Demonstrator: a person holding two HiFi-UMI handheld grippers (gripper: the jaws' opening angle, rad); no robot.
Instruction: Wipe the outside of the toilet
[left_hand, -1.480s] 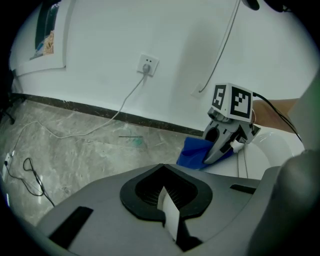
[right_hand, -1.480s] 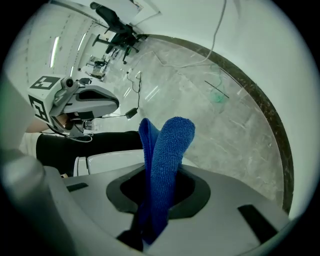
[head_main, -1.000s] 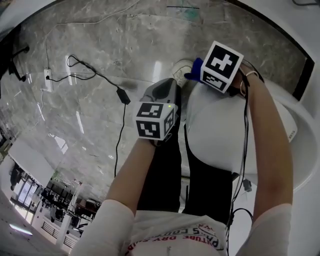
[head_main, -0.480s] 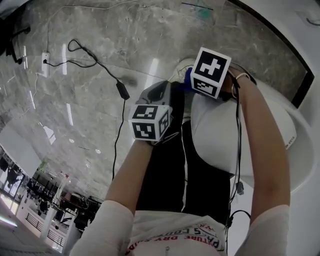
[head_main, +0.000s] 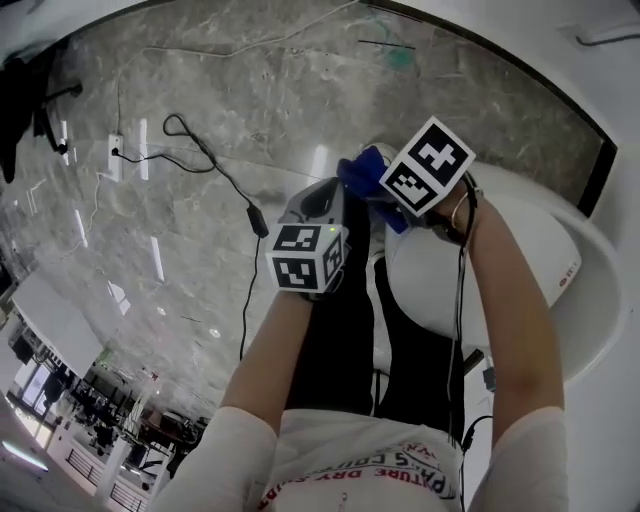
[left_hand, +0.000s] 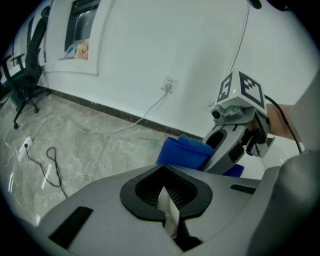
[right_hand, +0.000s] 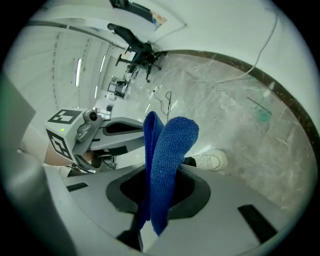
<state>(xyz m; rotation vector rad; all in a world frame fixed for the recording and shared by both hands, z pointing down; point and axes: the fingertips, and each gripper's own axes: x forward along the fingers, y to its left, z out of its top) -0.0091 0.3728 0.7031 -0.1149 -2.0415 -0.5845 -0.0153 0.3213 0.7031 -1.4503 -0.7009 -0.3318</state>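
Two grippers differ: your right gripper's jaws pinch the folded cloth, your left gripper's meet empty, so lay the cloth flat against the toilet at your right and press evenly.

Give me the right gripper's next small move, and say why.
Probably lower the right gripper until the blue cloth presses on the white shell of the toilet. Its tongs are shut on the cloth, which appears to touch nothing yet.

The grey marbled floor carries a black cable with its adapter, a white power strip and the white toilet.
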